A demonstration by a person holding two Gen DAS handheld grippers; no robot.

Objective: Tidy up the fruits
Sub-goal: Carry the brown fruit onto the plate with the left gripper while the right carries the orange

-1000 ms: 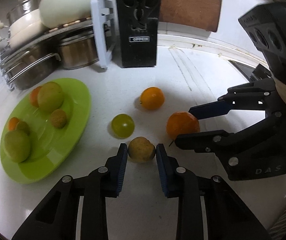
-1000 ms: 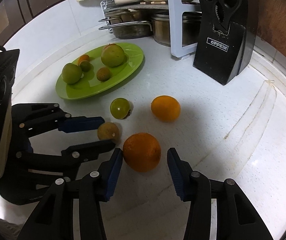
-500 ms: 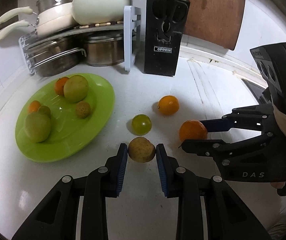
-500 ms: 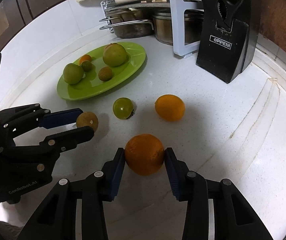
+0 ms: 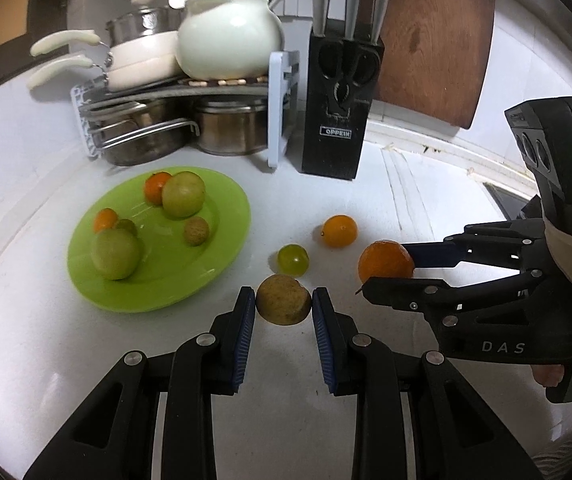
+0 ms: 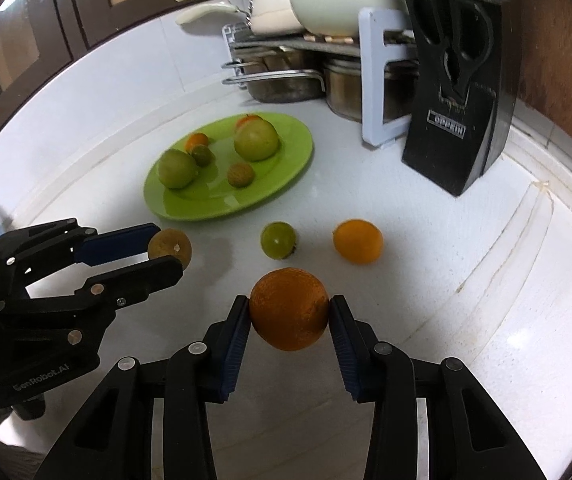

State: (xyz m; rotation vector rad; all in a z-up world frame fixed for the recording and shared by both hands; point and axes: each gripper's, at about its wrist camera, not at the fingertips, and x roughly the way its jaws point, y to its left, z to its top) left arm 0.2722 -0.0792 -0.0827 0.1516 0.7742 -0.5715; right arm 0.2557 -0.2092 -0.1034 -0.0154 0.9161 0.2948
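A small tan-brown fruit (image 5: pixel 283 300) hangs just above the white counter, and my left gripper (image 5: pixel 283 306) is shut on it. In the right wrist view the same left gripper (image 6: pixel 168 254) and tan-brown fruit (image 6: pixel 170 246) sit at the left. My right gripper (image 6: pixel 289 320) is shut on a large orange (image 6: pixel 289 314), lifted off the counter; the left wrist view shows that orange (image 5: pixel 384 262) in the right gripper (image 5: pixel 390 268). A green plate (image 5: pixel 206 280) (image 6: pixel 214 200) with several fruits lies to the left. A round green fruit (image 5: pixel 293 259) (image 6: pixel 278 240) and a small orange (image 5: pixel 339 231) (image 6: pixel 358 241) lie loose on the counter.
A black knife block (image 5: pixel 336 112) (image 6: pixel 458 92) stands behind the loose fruit. A dish rack with steel pots (image 5: pixel 158 132) (image 6: pixel 286 72) and a white pot (image 5: pixel 230 36) fills the back left. A wooden board (image 5: pixel 434 40) leans on the wall. Drain grooves (image 5: pixel 402 200) run at right.
The right jaws closed on the large orange and lifted it off the counter. The left gripper rose with the tan-brown fruit, so the plate and the rack now sit farther off.
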